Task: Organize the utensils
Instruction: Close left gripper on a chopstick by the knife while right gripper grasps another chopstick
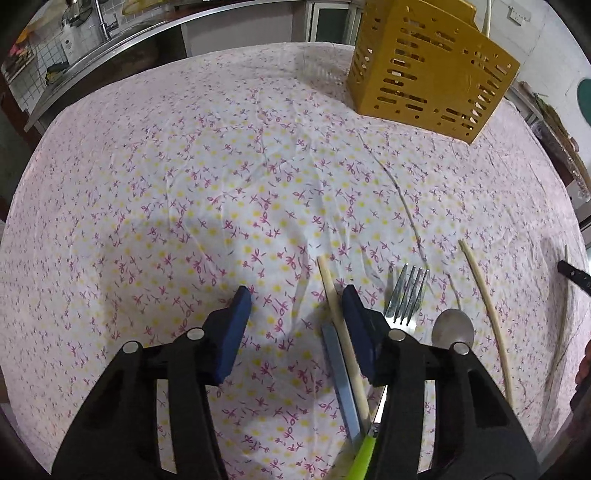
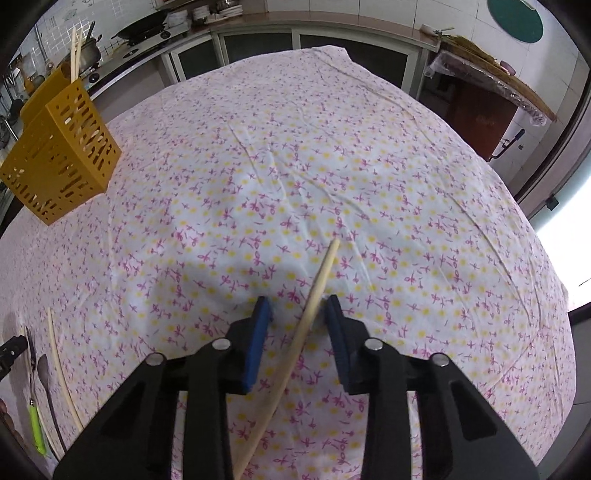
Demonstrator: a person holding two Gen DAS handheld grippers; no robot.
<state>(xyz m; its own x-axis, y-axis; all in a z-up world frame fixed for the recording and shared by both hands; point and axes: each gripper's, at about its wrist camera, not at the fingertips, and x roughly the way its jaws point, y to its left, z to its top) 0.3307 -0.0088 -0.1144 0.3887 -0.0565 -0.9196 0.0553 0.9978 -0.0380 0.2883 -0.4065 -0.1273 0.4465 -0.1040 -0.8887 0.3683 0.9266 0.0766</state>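
My left gripper hovers open over the floral tablecloth. A pale chopstick and a knife with a grey blade and a green handle lie between its jaws, close against the right finger. A fork, a spoon and another chopstick lie to the right of it. My right gripper stands open around a separate chopstick, which runs slantwise near its right pad, with a gap to the left pad. The yellow slotted utensil holder stands at the far side with chopsticks in it.
The floral tablecloth covers the whole table. In the right wrist view a chopstick, a spoon and the green handle lie at the far left. A kitchen counter with a wok and cabinets lie beyond the table's far edge.
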